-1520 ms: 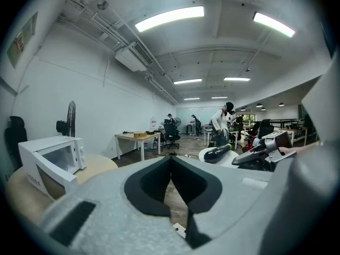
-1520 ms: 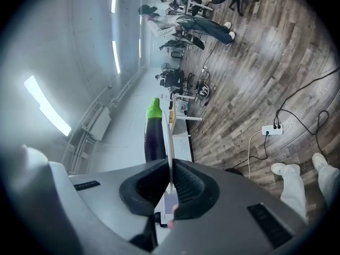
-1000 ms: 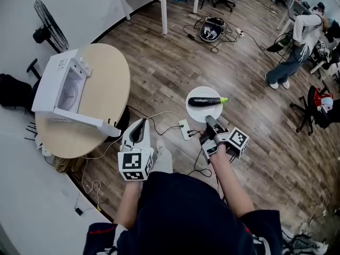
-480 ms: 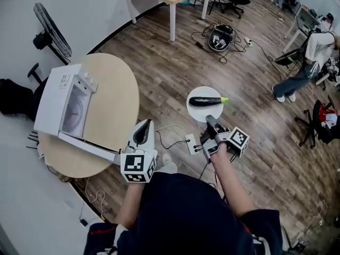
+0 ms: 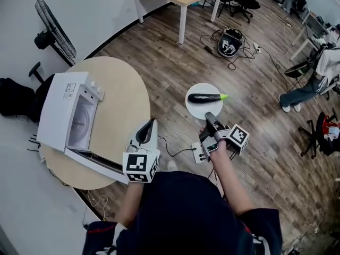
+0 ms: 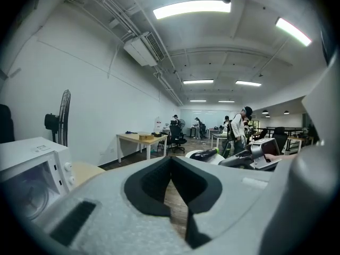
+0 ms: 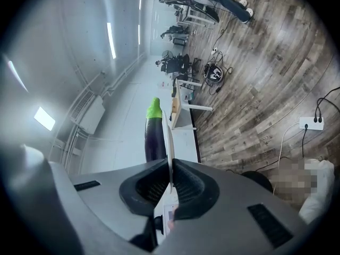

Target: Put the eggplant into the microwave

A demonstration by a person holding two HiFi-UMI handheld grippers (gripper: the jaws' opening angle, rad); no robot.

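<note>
Noted: right claw [image 5: 208, 116] clamped on plate [image 5: 197, 109] rim, held level so eggplant [image 5: 203, 97] was carried untouched; left claw [image 5: 151, 125] closed, empty; microwave [image 5: 68, 118] found open on desk [image 5: 123, 86].

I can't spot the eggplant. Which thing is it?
Look right of the round wooden table. The right gripper holds a white plate by its rim. The eggplant lies on it: long, dark purple, with a bright green end.

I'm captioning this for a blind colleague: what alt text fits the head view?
The right gripper holds a white plate by its rim with an eggplant lying on it. The shut left gripper is beside a round table bearing an open microwave.
</note>
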